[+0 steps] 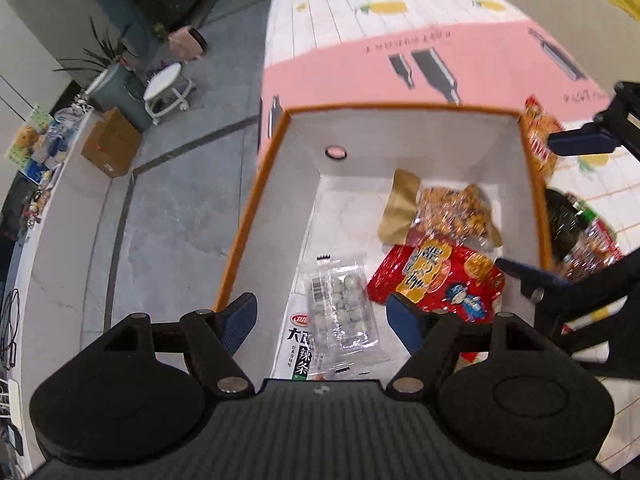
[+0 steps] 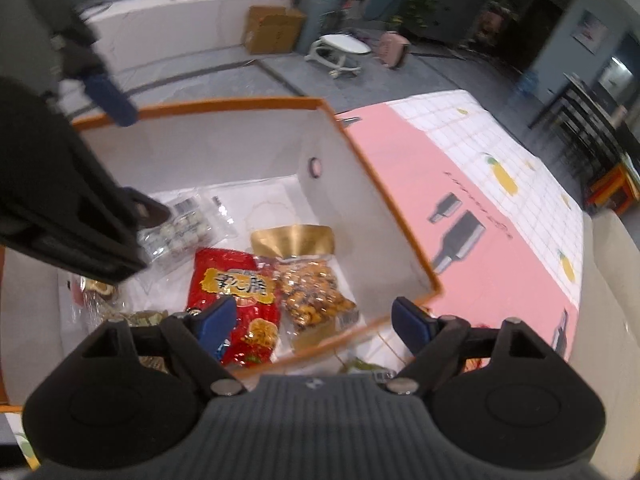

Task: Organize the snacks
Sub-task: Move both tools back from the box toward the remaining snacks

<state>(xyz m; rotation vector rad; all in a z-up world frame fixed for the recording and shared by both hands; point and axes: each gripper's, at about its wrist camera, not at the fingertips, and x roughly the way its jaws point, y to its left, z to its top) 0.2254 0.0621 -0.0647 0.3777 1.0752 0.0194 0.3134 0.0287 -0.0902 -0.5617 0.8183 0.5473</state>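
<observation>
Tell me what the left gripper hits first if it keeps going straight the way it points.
Most likely the clear packet of pale round sweets on the box floor: it lies right between the open left gripper fingers. Depth is hard to judge.

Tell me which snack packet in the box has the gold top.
The peanut packet, against the box wall: clear below, gold band on top. The red packet beside it is all red; the clear candy packet shows pale pieces.

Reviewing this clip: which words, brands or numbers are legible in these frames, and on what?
"辣条": white packet in the box, under the clear packet; a red logo above is too small to read.
Red packet: large yellow characters, too blurred to read.
Clear packet: barcode only, digits unreadable.
Pink tablecloth: upside-down lettering, too blurred.
</observation>
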